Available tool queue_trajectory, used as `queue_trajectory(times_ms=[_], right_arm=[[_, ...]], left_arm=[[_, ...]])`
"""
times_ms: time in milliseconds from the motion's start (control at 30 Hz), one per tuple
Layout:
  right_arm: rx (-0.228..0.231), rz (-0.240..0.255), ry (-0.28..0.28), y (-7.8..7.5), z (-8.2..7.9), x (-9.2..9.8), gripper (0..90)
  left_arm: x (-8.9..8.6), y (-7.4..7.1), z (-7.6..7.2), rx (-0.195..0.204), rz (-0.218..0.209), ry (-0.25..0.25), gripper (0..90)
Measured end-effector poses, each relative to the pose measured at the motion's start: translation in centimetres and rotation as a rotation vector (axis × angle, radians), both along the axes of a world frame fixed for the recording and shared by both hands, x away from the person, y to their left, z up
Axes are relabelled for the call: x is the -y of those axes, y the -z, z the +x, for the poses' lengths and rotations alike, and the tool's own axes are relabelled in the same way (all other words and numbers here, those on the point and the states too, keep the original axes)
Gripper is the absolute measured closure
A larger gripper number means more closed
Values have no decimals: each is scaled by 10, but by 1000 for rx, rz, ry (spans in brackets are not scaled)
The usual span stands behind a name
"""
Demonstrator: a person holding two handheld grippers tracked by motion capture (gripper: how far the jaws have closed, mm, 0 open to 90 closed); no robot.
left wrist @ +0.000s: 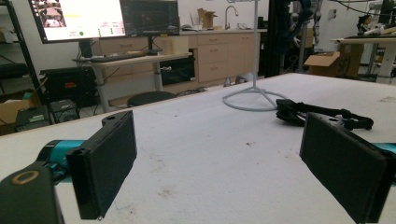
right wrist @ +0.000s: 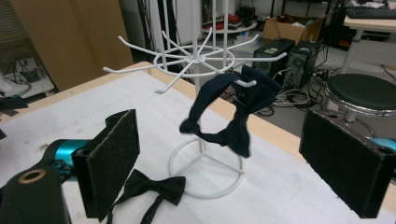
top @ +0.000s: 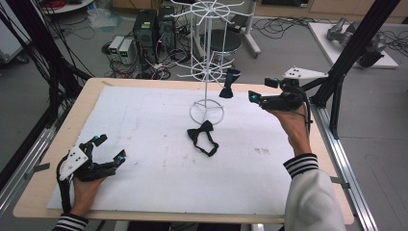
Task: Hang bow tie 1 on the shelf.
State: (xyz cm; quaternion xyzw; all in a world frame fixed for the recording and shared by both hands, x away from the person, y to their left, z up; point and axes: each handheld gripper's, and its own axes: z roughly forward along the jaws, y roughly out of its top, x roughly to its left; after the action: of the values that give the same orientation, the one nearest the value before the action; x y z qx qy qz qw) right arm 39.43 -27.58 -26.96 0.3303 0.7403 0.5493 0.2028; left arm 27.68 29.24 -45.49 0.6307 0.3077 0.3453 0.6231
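White padded sheet (top: pixel 144 125) over a wooden table, lab clutter of computers and cables on the floor behind. Your white wire carousel rack (top: pixel 207 72) stands toward the far middle of the sheet, and one black fabric bow tie (right wrist: pixel 229 112) already hangs off a lower prong on its right side. The second black bow tie with its thin strap (top: pixel 203 138) lies flat on the sheet just in front of the rack's ring base, touching or nearly so, long axis running diagonally from the knot near the base toward you and to the right. Your right gripper (top: pixel 260 91) sits raised at the far right, jaws wide with nothing between them, pointing left at the rack; the lying tie is down and to its left, clearly nearer to it than to the other hand. Your left gripper (top: pixel 109 147) rests at the near left edge, jaws also spread wide and empty, well apart from the tie. From the left gripper view the tie (left wrist: pixel 322 114) is partly cut off behind the right jaw. Strap clasp too small to make out; can't tell if the strap is looped shut.
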Motion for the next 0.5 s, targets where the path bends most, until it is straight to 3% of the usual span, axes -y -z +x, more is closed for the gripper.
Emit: queue_trajectory(times_ms=[300, 500], right_arm=[[68, 51, 25, 8, -30, 16, 116], [82, 55, 27, 21, -45, 17, 116]], left_arm=[[0, 0, 0, 1, -3, -1, 114], [0, 0, 0, -1, 0, -2, 114]])
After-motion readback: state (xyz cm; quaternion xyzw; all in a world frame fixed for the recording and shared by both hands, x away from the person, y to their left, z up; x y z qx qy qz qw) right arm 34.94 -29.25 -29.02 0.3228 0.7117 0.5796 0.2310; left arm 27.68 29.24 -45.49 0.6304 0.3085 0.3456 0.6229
